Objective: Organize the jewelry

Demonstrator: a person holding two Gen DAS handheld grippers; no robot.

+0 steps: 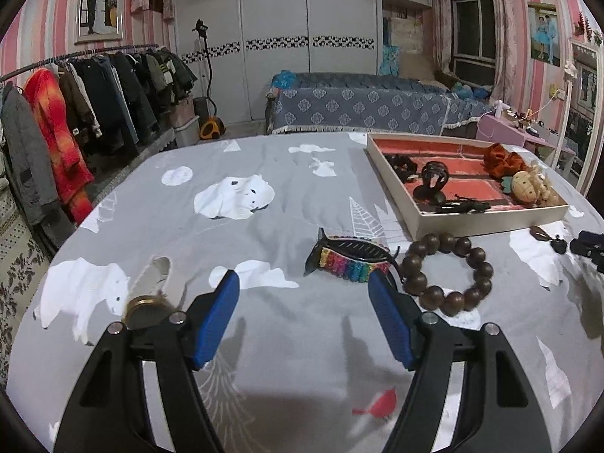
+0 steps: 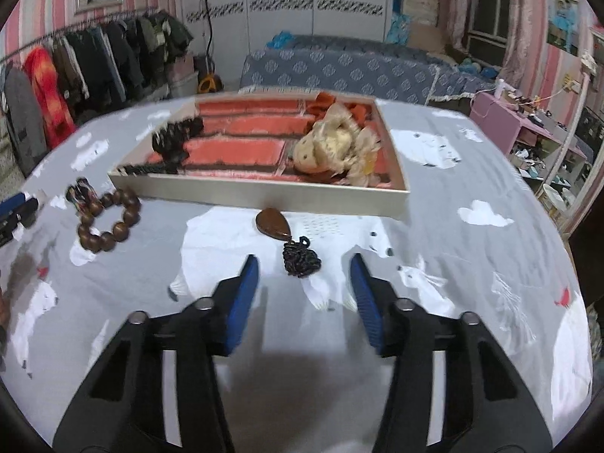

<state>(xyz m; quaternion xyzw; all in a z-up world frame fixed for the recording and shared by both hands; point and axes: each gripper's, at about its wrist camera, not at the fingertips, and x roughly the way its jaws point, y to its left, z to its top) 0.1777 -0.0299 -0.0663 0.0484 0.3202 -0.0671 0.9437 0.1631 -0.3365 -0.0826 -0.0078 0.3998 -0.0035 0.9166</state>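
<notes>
A white tray [image 1: 487, 219] with red compartments holds hair clips, an orange scrunchie [image 1: 502, 158] and a cream plush piece [image 1: 532, 185]. In front of it lie a brown bead bracelet [image 1: 449, 271], a black hair claw with a rainbow band [image 1: 351, 260] and a gold ring [image 1: 145, 307]. My left gripper [image 1: 304, 283] is open and empty, just short of the claw. My right gripper [image 2: 304, 268] is open and empty, its fingers either side of a brown teardrop pendant [image 2: 273, 224] with a dark cord bundle [image 2: 302, 260]. The tray [image 2: 264, 190] and bracelet [image 2: 107, 219] show here too.
The items lie on a bed with a grey polar-bear sheet [image 1: 264, 196]. A clothes rack [image 1: 94, 87] stands to the left. A blue-covered bed [image 1: 362, 102] and a purple table [image 1: 528, 132] stand beyond.
</notes>
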